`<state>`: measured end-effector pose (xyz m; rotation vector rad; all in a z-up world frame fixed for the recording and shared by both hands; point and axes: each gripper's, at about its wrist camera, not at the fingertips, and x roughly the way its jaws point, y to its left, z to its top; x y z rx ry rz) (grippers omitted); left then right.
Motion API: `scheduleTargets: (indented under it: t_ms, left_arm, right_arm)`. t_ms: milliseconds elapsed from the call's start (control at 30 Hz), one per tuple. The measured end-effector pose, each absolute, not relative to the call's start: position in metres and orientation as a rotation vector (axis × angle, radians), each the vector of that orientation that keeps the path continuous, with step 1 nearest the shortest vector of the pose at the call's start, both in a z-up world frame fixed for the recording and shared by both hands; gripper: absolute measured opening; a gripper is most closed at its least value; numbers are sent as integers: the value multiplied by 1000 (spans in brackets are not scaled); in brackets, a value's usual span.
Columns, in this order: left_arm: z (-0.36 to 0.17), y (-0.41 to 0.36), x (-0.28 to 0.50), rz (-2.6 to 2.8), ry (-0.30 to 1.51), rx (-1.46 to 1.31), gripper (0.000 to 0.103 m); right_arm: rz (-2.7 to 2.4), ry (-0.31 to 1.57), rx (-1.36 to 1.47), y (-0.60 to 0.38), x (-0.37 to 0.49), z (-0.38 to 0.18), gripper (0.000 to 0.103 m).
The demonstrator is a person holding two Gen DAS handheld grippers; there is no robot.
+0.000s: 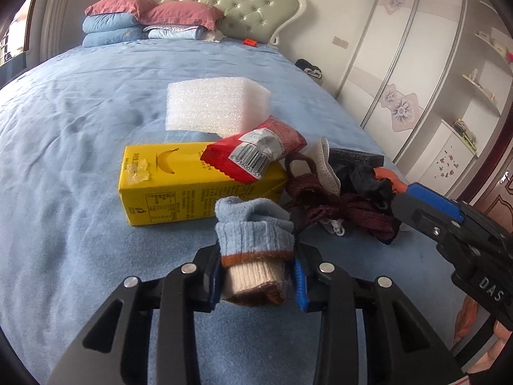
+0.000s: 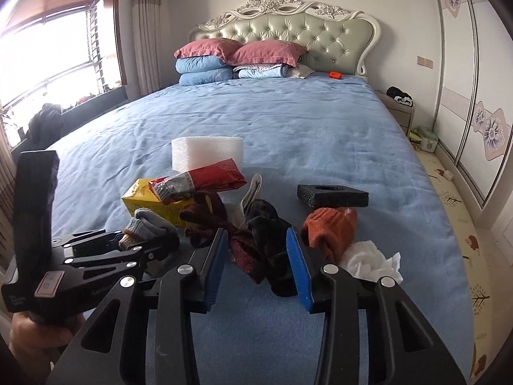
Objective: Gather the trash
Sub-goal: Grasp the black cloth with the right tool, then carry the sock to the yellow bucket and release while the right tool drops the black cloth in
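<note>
left gripper (image 1: 256,284) grips sock (image 1: 256,237) | yellow carton (image 1: 192,183) just behind

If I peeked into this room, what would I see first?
Probably the bright yellow carton lying on the blue bed, with a red wrapper resting on top and a white foam block behind it. Right up front, the left gripper pinches a blue sock, and a messy heap of socks sits beside the carton.
</note>
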<state>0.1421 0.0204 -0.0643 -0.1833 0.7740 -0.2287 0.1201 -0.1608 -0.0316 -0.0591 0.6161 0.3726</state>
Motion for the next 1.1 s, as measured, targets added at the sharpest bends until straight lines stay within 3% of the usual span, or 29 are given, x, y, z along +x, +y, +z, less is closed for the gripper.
scheduleTargets:
  t_ms: [133, 233, 300, 800, 1100]
  left_arm:
    - [-60, 18, 141, -242, 767, -184, 35]
    - [-60, 20, 142, -245, 773, -197, 35]
    - [-61, 20, 143, -246, 776, -192, 35]
    - [-25, -17, 117, -370, 707, -161, 35]
    - [-23, -93, 104, -503, 735, -84, 35]
  right_arm:
    - [341, 677, -99, -151, 143, -36, 38]
    - [352, 739, -67, -151, 162, -43, 16]
    - [345, 750, -75, -152, 166, -45, 9]
    - [419, 515, 52, -208, 90, 7, 7]
    - [336, 491, 34, -259, 41, -6, 7]
